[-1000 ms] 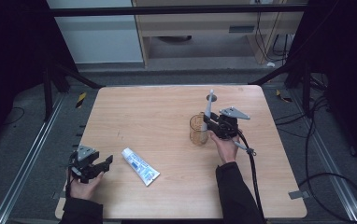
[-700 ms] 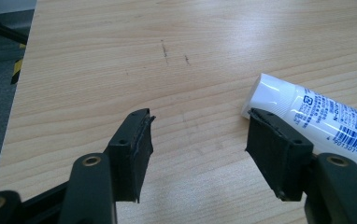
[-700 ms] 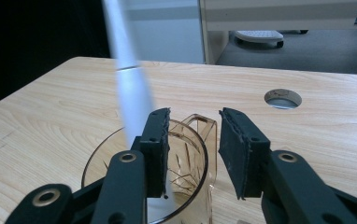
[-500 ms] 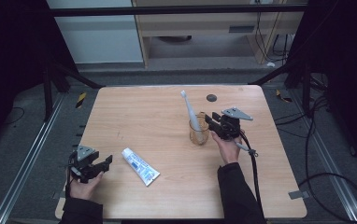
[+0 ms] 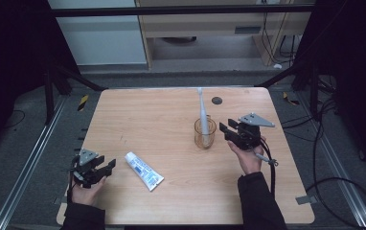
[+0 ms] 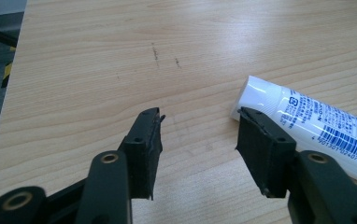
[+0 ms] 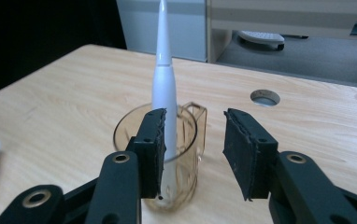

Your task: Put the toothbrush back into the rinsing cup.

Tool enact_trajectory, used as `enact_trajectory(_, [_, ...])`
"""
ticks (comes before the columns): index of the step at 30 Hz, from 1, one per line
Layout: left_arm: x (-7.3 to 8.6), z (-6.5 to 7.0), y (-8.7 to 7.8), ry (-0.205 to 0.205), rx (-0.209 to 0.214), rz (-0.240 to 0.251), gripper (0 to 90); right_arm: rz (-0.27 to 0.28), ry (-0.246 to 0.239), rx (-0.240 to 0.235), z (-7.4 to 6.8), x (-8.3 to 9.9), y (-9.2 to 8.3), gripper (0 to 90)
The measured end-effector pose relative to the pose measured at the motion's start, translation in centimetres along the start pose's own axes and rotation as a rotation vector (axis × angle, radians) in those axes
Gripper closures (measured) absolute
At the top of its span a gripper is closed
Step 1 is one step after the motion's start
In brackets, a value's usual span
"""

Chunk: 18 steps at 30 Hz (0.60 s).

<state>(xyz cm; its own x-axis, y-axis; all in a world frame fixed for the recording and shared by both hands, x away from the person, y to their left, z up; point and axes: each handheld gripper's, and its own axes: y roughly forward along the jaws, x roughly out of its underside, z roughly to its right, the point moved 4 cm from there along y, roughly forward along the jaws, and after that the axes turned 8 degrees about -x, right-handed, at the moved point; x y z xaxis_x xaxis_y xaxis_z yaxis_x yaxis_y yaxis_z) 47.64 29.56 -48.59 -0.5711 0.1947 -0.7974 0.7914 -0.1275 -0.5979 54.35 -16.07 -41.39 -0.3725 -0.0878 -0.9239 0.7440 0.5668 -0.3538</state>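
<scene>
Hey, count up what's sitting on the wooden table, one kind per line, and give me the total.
Toothbrush, standing in the cup: 1
Clear brown cup: 1
Toothpaste tube: 1
Total: 3

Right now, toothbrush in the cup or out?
In. The toothbrush stands near upright inside the cup, base at the bottom. The right claw is open beside it, not touching.

Counted on the table (image 5: 171,120): one toothbrush (image 5: 201,108), one amber cup (image 5: 205,134), one toothpaste tube (image 5: 144,170), two grippers, left (image 5: 105,166) and right (image 5: 226,130).
</scene>
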Motion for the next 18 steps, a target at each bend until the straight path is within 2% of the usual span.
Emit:
enact_trajectory(2, [0.0,0.1,-0.1,0.001,0.005,0.0,52.2,-0.025,-0.022,-0.004,-0.4,0.1,-0.7,57.8])
enact_trajectory(8, [0.1,0.5,0.0,0.0,0.035,-0.01,61.3,-0.052,-0.064,-0.025,-1.3,0.6,-2.4,58.2])
enact_trajectory(11, [0.2,0.9,0.0,0.005,0.058,-0.022,66.3,-0.068,-0.072,-0.026,-1.6,1.0,-3.0,59.1])
enact_trajectory(17, [0.5,2.1,0.1,0.046,0.099,-0.066,78.1,-0.096,-0.081,-0.021,-1.6,2.1,-4.3,60.3])
enact_trajectory(18, [0.5,2.5,0.1,0.05,0.117,-0.076,79.5,-0.1,-0.081,-0.02,-1.6,2.3,-4.5,60.5])
